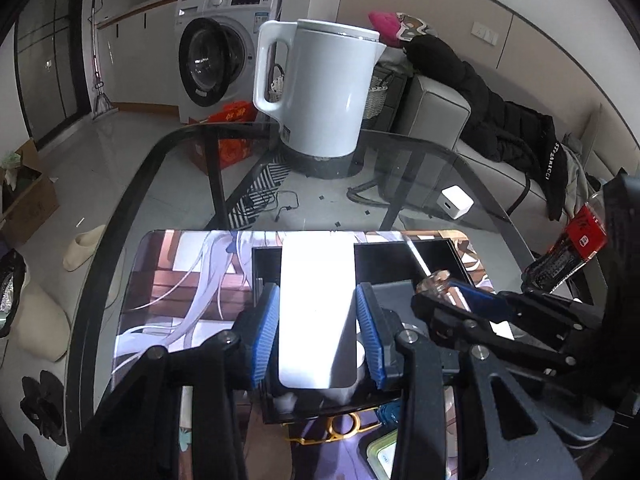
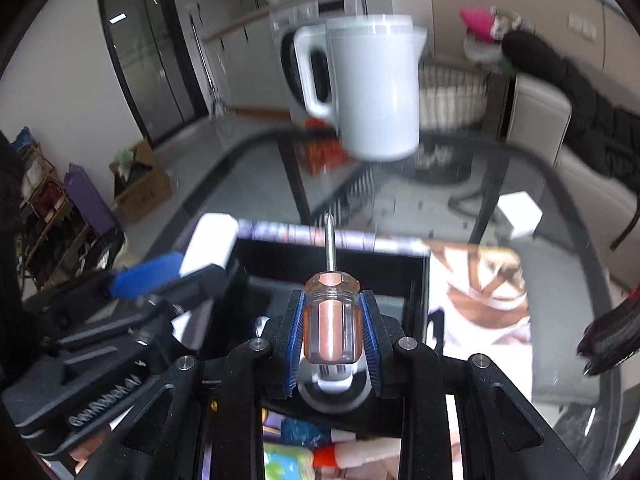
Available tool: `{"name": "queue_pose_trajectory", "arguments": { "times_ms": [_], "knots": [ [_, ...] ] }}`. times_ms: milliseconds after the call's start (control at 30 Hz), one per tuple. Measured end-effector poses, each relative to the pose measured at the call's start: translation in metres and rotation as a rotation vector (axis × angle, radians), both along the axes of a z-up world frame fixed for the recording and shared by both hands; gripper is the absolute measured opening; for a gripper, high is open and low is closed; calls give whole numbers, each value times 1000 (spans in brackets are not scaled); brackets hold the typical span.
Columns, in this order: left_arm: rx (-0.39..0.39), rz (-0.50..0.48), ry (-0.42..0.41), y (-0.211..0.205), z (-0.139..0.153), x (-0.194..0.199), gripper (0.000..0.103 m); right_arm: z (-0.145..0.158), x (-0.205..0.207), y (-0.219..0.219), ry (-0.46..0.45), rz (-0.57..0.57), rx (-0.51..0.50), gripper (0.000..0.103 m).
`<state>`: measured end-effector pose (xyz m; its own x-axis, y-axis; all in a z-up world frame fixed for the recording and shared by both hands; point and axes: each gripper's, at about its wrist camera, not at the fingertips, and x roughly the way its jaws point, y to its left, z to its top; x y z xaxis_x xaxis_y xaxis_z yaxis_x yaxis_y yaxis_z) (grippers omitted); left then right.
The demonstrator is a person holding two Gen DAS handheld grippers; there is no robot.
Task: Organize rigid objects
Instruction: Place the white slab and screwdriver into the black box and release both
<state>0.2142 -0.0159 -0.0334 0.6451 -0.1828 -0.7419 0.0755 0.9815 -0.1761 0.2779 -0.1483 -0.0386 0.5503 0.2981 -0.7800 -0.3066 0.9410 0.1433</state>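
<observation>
My left gripper [image 1: 318, 322] is shut on a flat white rectangular block [image 1: 318, 304], like a power bank, and holds it over a black open box [image 1: 404, 258] on the printed mat [image 1: 180, 280]. My right gripper [image 2: 331, 338] is shut on a screwdriver [image 2: 331, 320] with a clear orange handle, its metal shaft pointing forward over the same black box [image 2: 360, 276]. The right gripper also shows in the left wrist view [image 1: 452, 292], just right of the left one. The left gripper with the white block [image 2: 210, 242] shows at the left of the right wrist view.
A white electric kettle [image 1: 320, 88] stands at the far side of the glass table [image 1: 460, 168]. A small white charger cube [image 1: 457, 202] lies to the right. A red and black item [image 1: 576, 248] sits at the right edge. Small items lie near the front of the mat [image 2: 320, 452].
</observation>
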Motion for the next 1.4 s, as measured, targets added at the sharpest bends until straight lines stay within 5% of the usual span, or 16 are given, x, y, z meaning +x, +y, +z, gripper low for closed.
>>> {"name": "queue_pose_trajectory", "arguments": {
  "times_ms": [267,567,1033,1400],
  "knots": [
    [30,-29,106,-9,-14,3,38,-23,8,-9,129,3,5,26],
    [49,-41,126,-7,-18,2,38,-29,3,-11,167,14,28,27],
    [67,-91,68,-6,-2,-24,57,-12,-22,-23,165,45,73,32],
    [94,-177,73,11,-3,-70,58,13,-76,-36,106,132,99,46]
  ]
}}
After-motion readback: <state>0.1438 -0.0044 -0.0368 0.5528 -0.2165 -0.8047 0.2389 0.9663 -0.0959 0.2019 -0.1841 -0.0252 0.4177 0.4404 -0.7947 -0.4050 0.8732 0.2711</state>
